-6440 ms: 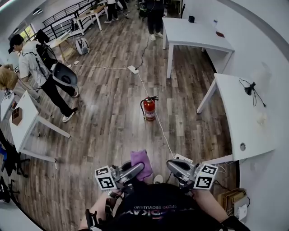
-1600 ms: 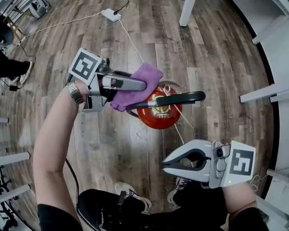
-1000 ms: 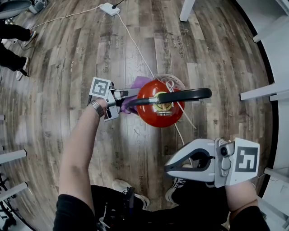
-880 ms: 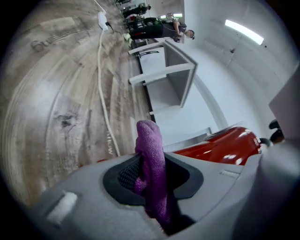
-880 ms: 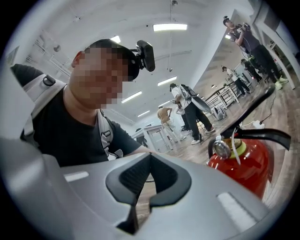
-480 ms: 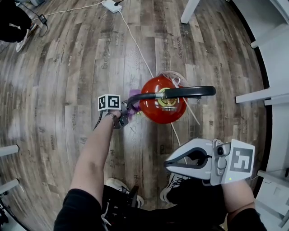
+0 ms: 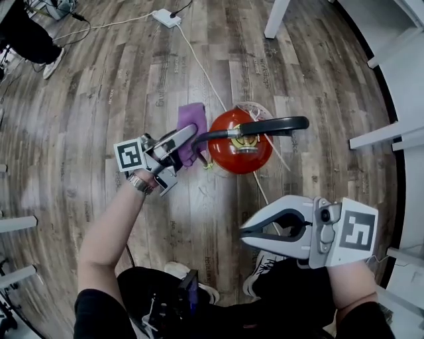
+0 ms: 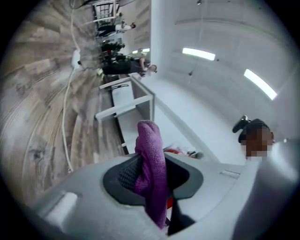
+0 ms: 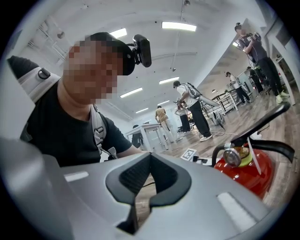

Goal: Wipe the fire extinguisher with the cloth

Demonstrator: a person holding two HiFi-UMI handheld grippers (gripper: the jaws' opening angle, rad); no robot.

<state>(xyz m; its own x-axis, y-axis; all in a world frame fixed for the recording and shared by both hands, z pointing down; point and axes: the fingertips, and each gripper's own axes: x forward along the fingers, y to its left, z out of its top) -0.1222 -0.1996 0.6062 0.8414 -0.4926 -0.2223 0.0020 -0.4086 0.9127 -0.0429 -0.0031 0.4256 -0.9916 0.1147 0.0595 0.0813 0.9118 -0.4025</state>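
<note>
The purple cloth [image 7: 192, 124] is a soft, nubby microfibre rag, bunched into a fold. Just right of it stands the fire extinguisher [image 7: 246, 151], seen from above: a glossy red round body, a yellow-green collar, a long black lever [image 7: 265, 126] reaching right, and a black hose curving off its left side. The cloth lies right at the body's left flank; contact cannot be told.

The extinguisher stands on a grey-brown plank floor [image 7: 93, 93], out in the open. A white power strip [image 7: 165, 17] lies near the floor's top edge, its white cable [image 7: 199, 63] running down to the extinguisher. White table legs [image 7: 277, 16] stand at the upper right.

The left gripper [image 7: 188, 136] pinches the cloth [image 8: 151, 173] between its jaws, a fold sticking out past the tips. The right gripper [image 7: 243, 233], low at the right and well apart from the extinguisher [image 9: 251, 171], has its jaws pressed together on nothing.
</note>
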